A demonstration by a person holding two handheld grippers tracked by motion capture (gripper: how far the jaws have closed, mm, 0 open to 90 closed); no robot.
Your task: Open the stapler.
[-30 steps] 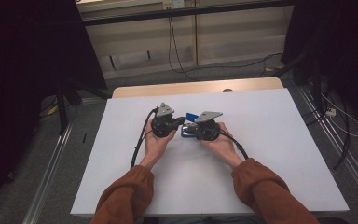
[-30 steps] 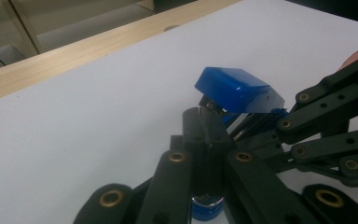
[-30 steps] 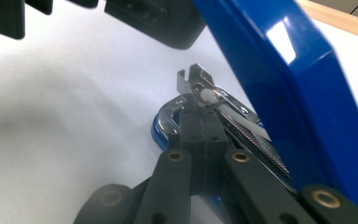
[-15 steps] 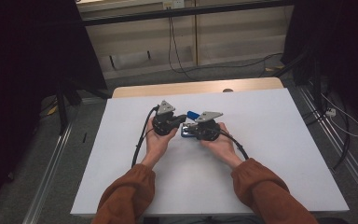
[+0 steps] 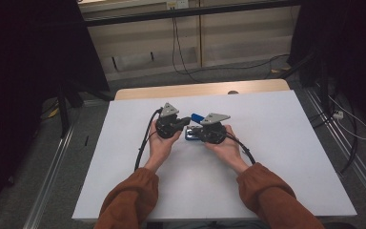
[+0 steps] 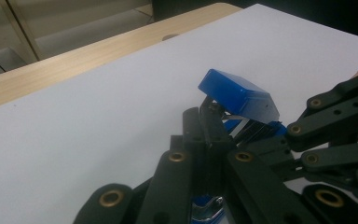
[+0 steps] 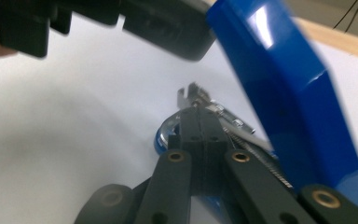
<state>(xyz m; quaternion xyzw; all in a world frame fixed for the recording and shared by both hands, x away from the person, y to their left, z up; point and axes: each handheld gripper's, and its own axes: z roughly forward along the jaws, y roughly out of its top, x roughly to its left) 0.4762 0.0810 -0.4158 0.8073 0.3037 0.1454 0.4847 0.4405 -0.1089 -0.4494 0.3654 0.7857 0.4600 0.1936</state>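
Both hands static since a second ago, no shift. Left gripper (image 6: 205,140) jaws closed, gripping stapler (image 6: 237,95) beneath raised blue lid. Right gripper (image 7: 204,128) closed on its metal magazine. Stapler mid-table (image 5: 290,143), open. Likely reloading; hold steady.

Nothing readable anywhere that I can spot, no labels, brand names or numbers. The blue stapler (image 6: 240,95) has a plain glossy top with no print on it, and the white worktop (image 5: 276,129) around the stapler is blank too. The black tongs next to the stapler carry no markings either.
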